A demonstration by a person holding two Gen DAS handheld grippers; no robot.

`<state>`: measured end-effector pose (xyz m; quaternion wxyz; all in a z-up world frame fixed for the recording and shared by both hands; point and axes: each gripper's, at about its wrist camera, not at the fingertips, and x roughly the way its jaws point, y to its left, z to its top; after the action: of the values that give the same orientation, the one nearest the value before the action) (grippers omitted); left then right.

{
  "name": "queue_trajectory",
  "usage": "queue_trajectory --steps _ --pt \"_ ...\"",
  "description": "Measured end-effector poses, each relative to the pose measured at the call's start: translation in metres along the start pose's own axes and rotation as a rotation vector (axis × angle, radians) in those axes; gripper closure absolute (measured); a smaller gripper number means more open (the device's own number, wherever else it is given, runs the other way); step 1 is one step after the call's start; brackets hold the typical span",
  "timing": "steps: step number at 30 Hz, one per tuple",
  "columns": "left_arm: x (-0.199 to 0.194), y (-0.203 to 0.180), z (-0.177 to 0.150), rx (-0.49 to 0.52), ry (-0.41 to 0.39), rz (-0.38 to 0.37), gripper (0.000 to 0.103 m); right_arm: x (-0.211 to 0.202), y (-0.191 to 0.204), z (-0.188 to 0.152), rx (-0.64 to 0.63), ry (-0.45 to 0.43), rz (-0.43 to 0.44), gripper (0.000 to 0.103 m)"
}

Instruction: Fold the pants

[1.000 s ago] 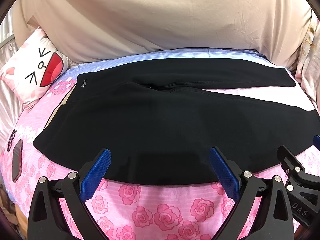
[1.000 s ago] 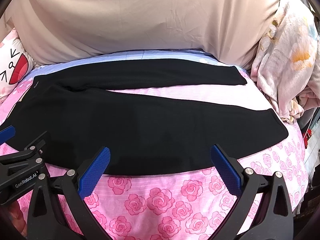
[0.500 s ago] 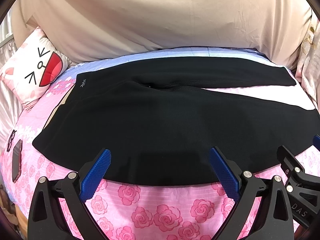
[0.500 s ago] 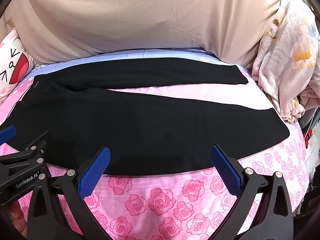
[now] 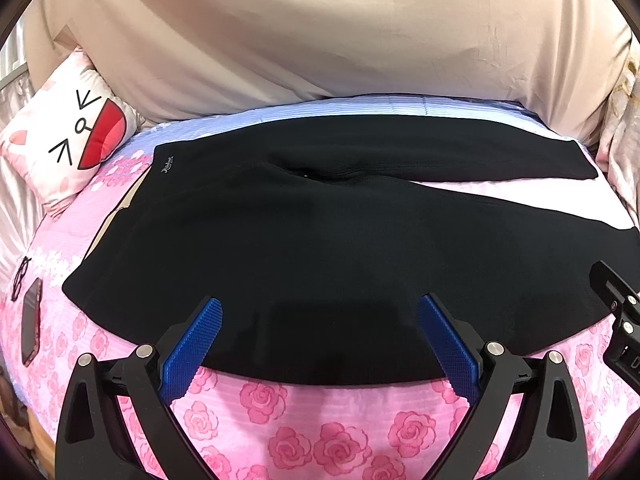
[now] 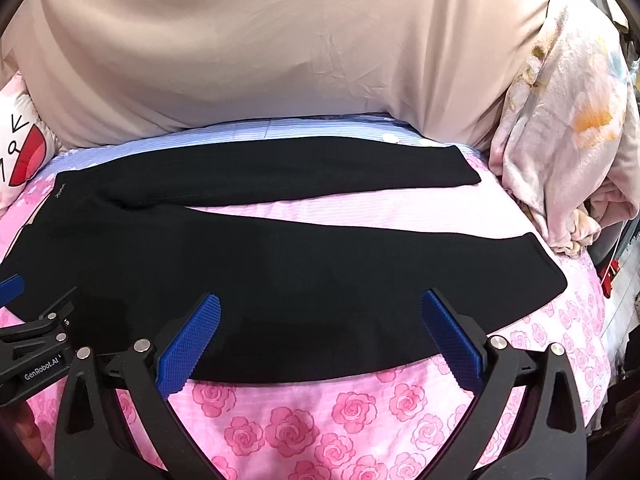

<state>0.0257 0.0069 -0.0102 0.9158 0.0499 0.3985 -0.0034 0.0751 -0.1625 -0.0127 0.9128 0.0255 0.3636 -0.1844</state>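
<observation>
left wrist view: black pants (image 5: 320,248) lie flat on the rose-print bedsheet (image 5: 304,420), waistband to the left near the cat-face pillow (image 5: 76,136), the two legs running right and splayed apart in a v. no fold made yet, so by my reading this is the opening approach. left gripper (image 5: 320,320) hovers over the near hem edge around the seat and thigh, jaws spread wide, nothing between the blue pads (image 5: 192,344). it points level across the bed toward the beige cover (image 5: 320,40) behind. a phone (image 5: 31,320) and glasses (image 5: 18,284) sit at the far left edge of the sheet, apart from the pants.

right wrist view: same pants (image 6: 280,280) seen from further along the near leg; cuff of that leg ends at right, near the crumpled floral blanket (image 6: 560,128). right gripper (image 6: 320,320) also wide open and empty, poised above the near leg's lower edge. the left gripper's body shows at the lower left of this view, so the two are side by side.

next move, as a judgement: both need to drop onto the near edge, pinch the fabric, and carry the near leg over onto the far leg. risk: pinching the sheet along with the cloth.
</observation>
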Motion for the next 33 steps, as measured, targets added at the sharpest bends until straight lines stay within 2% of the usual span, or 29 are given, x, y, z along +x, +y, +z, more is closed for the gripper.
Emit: queue_trajectory --steps 5,13,17,19,21,23,25,27,30,33 --pt "-0.001 -0.001 0.001 0.009 -0.003 0.000 0.007 0.001 0.005 -0.003 0.001 0.012 -0.012 0.005" --pt "0.000 0.000 0.003 0.006 -0.008 -0.006 0.007 0.006 0.004 -0.006 0.034 0.055 0.097 0.005" --pt "0.002 0.001 0.005 -0.001 -0.016 -0.011 0.006 0.010 0.011 -0.007 -0.011 0.052 -0.009 0.005" --pt "0.005 0.007 0.009 -0.035 -0.022 -0.028 0.006 0.015 0.006 -0.005 -0.032 0.030 -0.036 0.005" --pt "0.009 0.017 0.016 -0.064 -0.032 -0.054 0.006 0.024 -0.014 0.004 -0.024 -0.011 -0.012 0.005" --pt "0.020 0.034 0.031 -0.085 -0.044 -0.061 0.006 0.039 -0.050 0.024 0.002 -0.072 0.104 0.005" --pt "0.035 0.056 0.052 -0.096 -0.065 -0.047 0.006 0.061 -0.090 0.049 0.040 -0.117 0.149 0.005" --pt "0.053 0.079 0.076 -0.091 -0.084 -0.013 0.006 0.108 -0.141 0.088 0.079 -0.086 0.171 0.005" --pt "0.094 0.125 0.118 -0.093 -0.073 0.061 0.006 0.176 -0.200 0.138 0.116 -0.021 0.117 0.005" --pt "0.146 0.185 0.158 -0.118 -0.019 0.123 0.006 0.237 -0.243 0.176 0.067 0.035 0.027 0.005"
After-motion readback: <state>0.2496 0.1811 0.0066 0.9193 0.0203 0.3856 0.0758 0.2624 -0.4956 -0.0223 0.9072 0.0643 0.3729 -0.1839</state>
